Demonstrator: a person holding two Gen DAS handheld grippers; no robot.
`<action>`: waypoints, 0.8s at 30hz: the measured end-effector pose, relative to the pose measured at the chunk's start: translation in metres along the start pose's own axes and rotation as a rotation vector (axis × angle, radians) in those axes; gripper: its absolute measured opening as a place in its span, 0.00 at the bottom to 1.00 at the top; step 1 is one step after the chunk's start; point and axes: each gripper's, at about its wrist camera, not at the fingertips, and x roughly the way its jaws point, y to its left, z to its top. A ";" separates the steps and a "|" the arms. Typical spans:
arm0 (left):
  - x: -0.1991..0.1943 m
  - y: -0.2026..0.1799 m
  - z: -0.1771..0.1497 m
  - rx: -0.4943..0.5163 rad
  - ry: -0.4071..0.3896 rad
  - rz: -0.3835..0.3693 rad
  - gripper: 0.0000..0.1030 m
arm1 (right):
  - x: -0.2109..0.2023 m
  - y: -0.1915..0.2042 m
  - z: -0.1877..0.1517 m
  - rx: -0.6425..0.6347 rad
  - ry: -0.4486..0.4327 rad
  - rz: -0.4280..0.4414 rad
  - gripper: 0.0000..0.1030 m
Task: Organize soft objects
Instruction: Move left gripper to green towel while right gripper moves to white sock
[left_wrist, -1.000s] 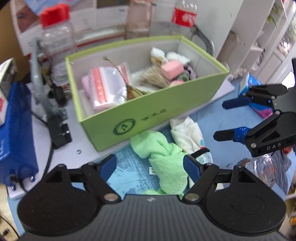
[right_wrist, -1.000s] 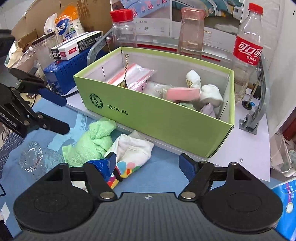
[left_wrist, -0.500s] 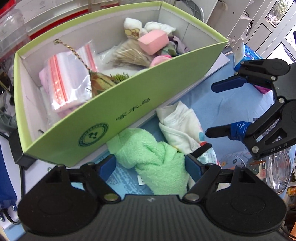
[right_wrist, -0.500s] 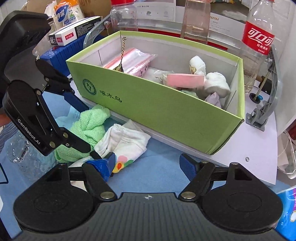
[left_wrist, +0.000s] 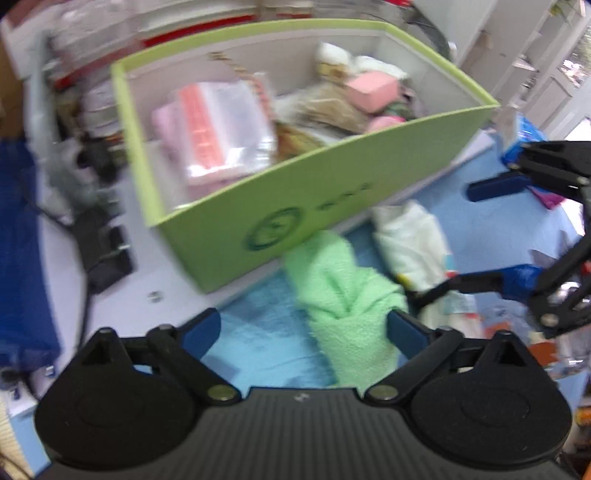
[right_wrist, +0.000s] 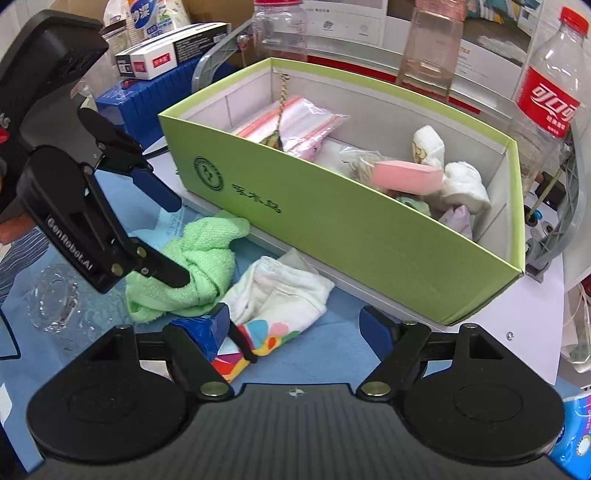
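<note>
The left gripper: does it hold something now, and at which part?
Nothing is held. The left gripper is opening around the green towel, not clamping it.

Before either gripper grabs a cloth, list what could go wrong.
1. The green towel and white cloth touch; the left gripper, jaws opening around the towel, may drag the cloth along.
2. The right gripper sits close beside the left one, so they could collide.
3. Both cloths lie against the green box; lifting may snag its wall.
</note>
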 end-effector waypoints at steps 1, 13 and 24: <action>-0.002 0.008 -0.003 -0.024 -0.003 0.006 0.96 | -0.001 0.003 0.001 -0.004 0.002 0.001 0.62; -0.031 0.024 -0.008 -0.114 -0.097 -0.102 0.95 | 0.002 0.014 0.008 -0.009 0.009 -0.009 0.62; 0.031 -0.021 0.022 -0.008 0.051 -0.141 0.95 | -0.007 -0.003 -0.005 0.036 0.004 -0.057 0.63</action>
